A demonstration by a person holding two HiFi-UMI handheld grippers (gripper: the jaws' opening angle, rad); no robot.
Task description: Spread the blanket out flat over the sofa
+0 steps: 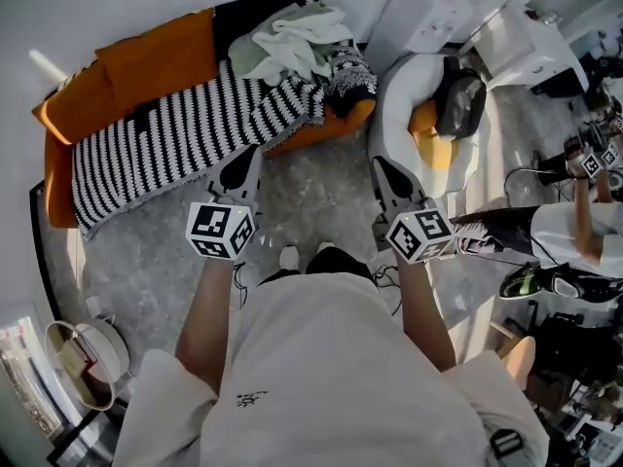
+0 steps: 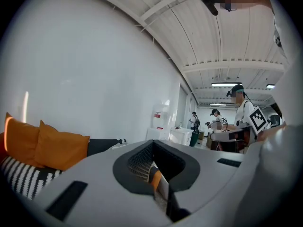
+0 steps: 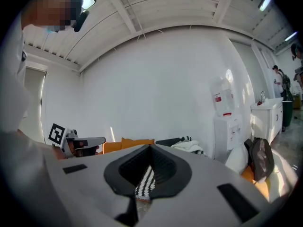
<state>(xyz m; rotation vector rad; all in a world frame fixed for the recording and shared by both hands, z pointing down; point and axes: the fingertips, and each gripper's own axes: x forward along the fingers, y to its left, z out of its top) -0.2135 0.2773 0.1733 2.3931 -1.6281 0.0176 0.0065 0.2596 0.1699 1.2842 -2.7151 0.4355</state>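
The left gripper [image 1: 252,154] and right gripper [image 1: 381,165] were clenched shut and empty above the floor near the sofa [image 1: 146,61], probably awaiting a regrip, because the blanket [image 1: 185,134] lay flat at left but bunched under clothes [image 1: 292,37] at right.

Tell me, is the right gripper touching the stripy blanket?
Apart. The head view shows the right gripper over the floor, with a clear gap before the blanket.

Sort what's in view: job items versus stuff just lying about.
Job: striped blanket, bunched at one end; orange sofa.
Lying about: pale clothes pile on the sofa; white beanbag; black bag on it; round basket on the floor.
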